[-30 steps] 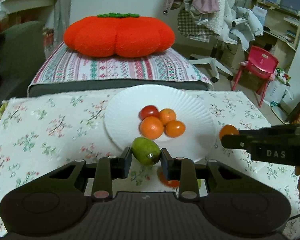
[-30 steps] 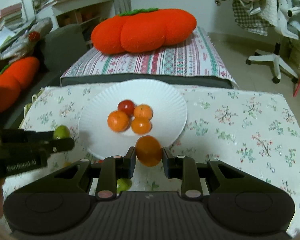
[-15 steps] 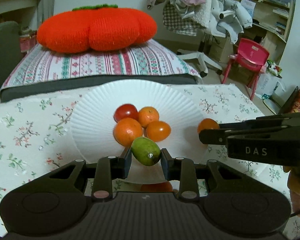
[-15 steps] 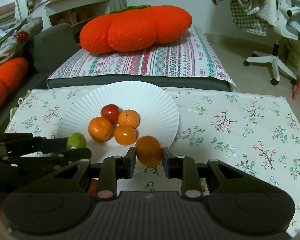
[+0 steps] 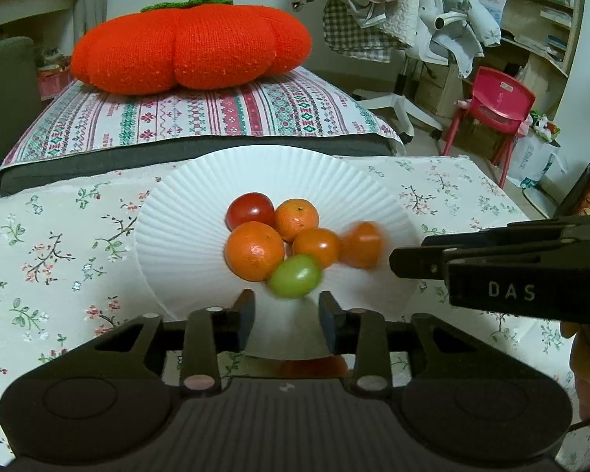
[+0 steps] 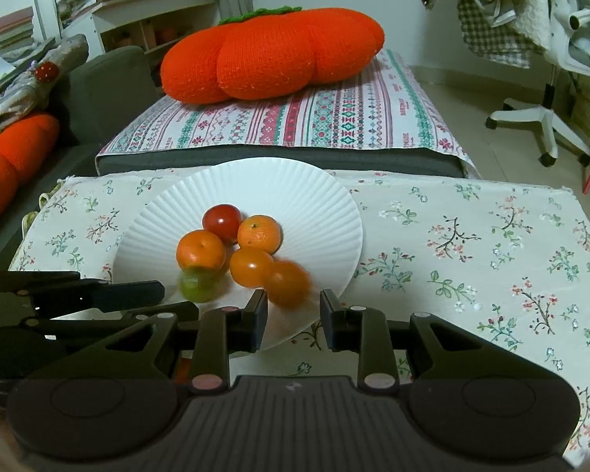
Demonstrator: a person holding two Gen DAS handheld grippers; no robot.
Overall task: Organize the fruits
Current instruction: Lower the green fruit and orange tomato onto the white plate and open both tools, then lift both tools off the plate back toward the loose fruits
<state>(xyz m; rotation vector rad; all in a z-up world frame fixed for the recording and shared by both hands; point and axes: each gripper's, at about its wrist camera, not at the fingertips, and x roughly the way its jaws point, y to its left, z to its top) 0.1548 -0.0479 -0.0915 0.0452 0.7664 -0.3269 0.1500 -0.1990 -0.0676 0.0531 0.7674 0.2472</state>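
Left gripper (image 5: 283, 312) jaws just opened, green fruit (image 5: 295, 276) loose on plate (image 5: 177, 236) near edge, right gripper (image 6: 291, 312) apart, orange fruit (image 6: 288, 284) freed, blurred.

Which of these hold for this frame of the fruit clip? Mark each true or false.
1. The green fruit lies on the white plate. True.
2. The left hand-held gripper is clamped on the green fruit. False: its jaws have just been opening and the fruit lies ahead of them, free.
3. One red tomato sits among the orange fruits. True.
4. The plate holds three fruits. False: six, counting the blurred orange fruit in front of the right hand-held gripper.
5. A pumpkin-shaped cushion lies on the plate. False: it rests on the striped cover behind the table.
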